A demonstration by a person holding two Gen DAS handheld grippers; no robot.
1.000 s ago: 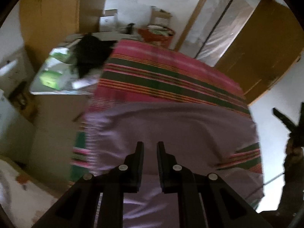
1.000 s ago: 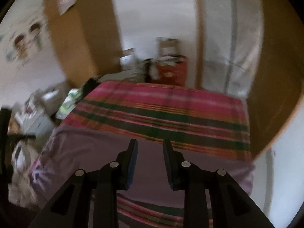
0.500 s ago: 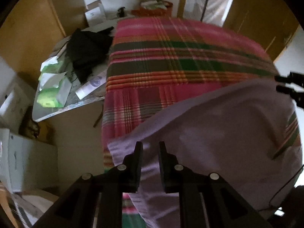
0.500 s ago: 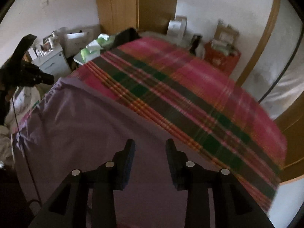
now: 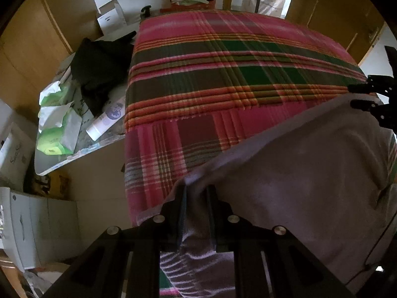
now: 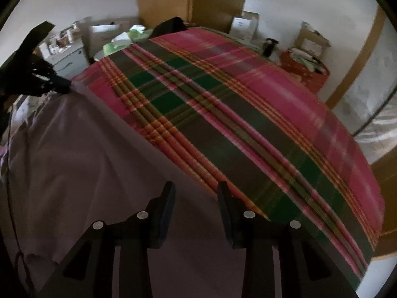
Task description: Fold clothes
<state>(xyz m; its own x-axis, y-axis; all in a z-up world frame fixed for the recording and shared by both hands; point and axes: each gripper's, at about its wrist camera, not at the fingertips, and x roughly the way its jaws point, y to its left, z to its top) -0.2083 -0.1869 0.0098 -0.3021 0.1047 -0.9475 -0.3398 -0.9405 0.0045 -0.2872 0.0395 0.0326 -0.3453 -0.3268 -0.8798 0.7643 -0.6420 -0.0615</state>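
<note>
A lavender cloth lies spread over the near end of a bed covered by a red and green plaid blanket. My left gripper is shut on the cloth's left corner, which bunches up between the fingers. In the right wrist view the same cloth runs under my right gripper. Its jaws stand apart just above the cloth's far edge, and the pads are not pressing on the fabric. Each gripper also shows in the other's view: the right gripper and the left gripper.
Left of the bed a low table carries green tissue packs, a white bottle and a black garment. A red basket and boxes stand past the bed's far end. Wooden doors line the walls.
Both grippers came down toward the bed and the lavender cloth settled flat on the blanket. The right jaws widened and let the cloth go. The left stayed closed on its corner.
</note>
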